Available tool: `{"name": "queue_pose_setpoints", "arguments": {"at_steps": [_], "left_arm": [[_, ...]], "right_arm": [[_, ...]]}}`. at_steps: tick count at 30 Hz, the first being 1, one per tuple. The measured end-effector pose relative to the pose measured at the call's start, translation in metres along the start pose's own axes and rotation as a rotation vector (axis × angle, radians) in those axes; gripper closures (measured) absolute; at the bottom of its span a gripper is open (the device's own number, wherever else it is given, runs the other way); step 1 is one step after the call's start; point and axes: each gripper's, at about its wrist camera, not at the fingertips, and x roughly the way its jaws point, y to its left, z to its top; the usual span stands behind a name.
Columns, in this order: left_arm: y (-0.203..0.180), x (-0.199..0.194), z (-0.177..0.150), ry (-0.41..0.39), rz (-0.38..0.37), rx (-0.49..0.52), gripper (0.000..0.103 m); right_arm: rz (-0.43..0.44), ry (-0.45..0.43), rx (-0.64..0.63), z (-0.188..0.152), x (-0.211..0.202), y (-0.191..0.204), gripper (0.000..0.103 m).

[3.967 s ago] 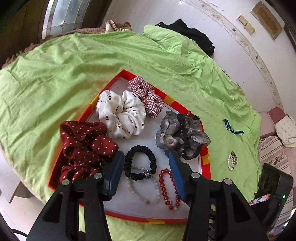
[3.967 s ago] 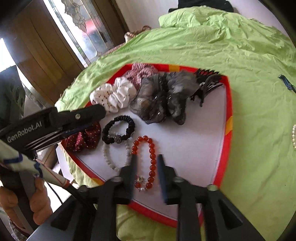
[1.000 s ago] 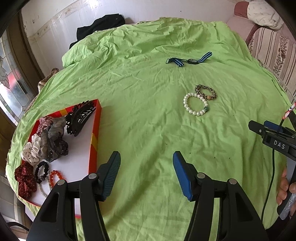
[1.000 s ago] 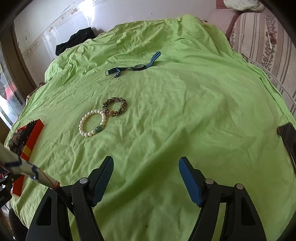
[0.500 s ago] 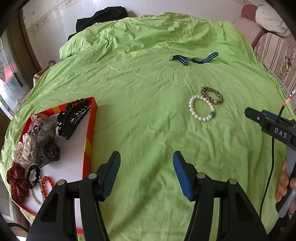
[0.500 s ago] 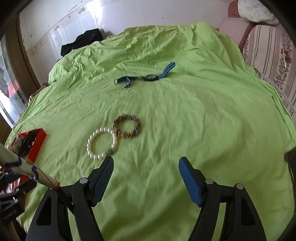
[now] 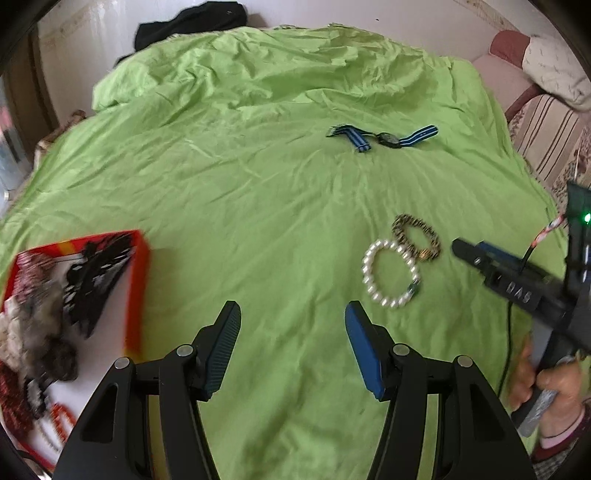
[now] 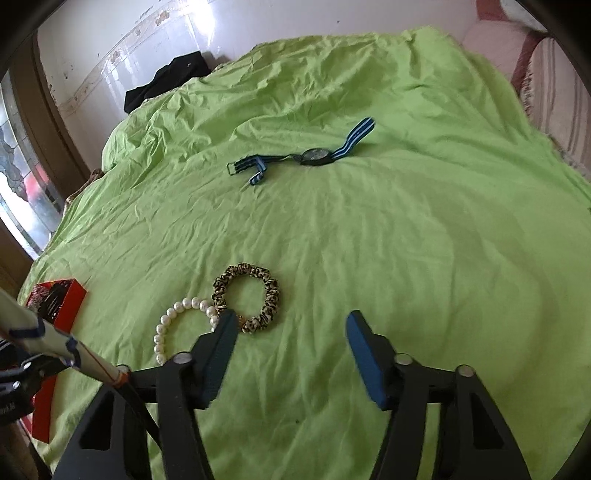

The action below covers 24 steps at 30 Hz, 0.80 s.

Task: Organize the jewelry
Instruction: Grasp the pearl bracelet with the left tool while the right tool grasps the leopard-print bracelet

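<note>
A pearl bracelet [image 7: 391,274] and a leopard-print scrunchie [image 7: 416,236] lie side by side on the green cloth, with a blue-striped watch [image 7: 384,139] farther back. My left gripper [image 7: 291,314] is open and empty above bare cloth, left of the pearls. My right gripper [image 8: 290,321] is open and empty; its left finger [image 8: 221,339] sits just in front of the scrunchie [image 8: 246,296] and pearl bracelet [image 8: 181,325]. The watch [image 8: 303,157] lies beyond. The red-rimmed tray [image 7: 138,291] holds scrunchies and a black claw clip [image 7: 94,275].
The green cloth [image 8: 424,240] covers a round table. A black garment [image 7: 188,20] lies at the far edge by the wall. A striped sofa [image 7: 546,122] stands to the right. The tray corner [image 8: 61,295] shows at the right wrist view's left.
Both grippers have left the tray and swung right toward the loose items. The right gripper opened and has closed in on the scrunchie and pearls. The left gripper stays open.
</note>
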Motion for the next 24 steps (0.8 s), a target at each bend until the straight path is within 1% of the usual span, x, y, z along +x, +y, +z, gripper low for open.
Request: {"name": "queue_pose_setpoints", "arguments": {"at_steps": [5, 8, 10, 11, 12, 13, 15, 18, 23, 24], "left_arm": [[-0.015, 0.024, 0.015, 0.035, -0.095, 0.002, 0.046], [-0.029, 0.040, 0.020, 0.039, -0.110, 0.030, 0.050], [-0.036, 0.053, 0.023, 0.052, -0.120, 0.043, 0.056], [-0.039, 0.059, 0.025, 0.062, -0.121, 0.047, 0.059], [-0.042, 0.067, 0.025, 0.078, -0.123, 0.051, 0.065], [-0.043, 0.074, 0.026, 0.087, -0.121, 0.052, 0.067], [-0.045, 0.081, 0.026, 0.083, -0.109, 0.054, 0.067], [-0.046, 0.085, 0.029, 0.063, -0.099, 0.064, 0.067], [-0.050, 0.092, 0.030, 0.048, -0.065, 0.077, 0.066], [-0.052, 0.093, 0.029, 0.041, -0.053, 0.083, 0.064]], "right_arm": [[0.040, 0.012, -0.016, 0.007, 0.013, 0.003, 0.047], [0.061, 0.017, -0.022, 0.011, 0.021, 0.004, 0.050], [0.069, 0.023, -0.024, 0.013, 0.027, 0.003, 0.055], [0.077, 0.032, -0.020, 0.014, 0.032, 0.002, 0.056], [0.085, 0.039, -0.016, 0.014, 0.035, 0.000, 0.058], [0.094, 0.048, -0.009, 0.015, 0.040, -0.002, 0.059], [0.102, 0.058, -0.005, 0.016, 0.046, -0.004, 0.062], [0.121, 0.065, -0.008, 0.018, 0.052, -0.005, 0.062], [0.106, 0.075, -0.047, 0.017, 0.058, 0.001, 0.062], [0.104, 0.075, -0.051, 0.017, 0.058, 0.002, 0.064]]}}
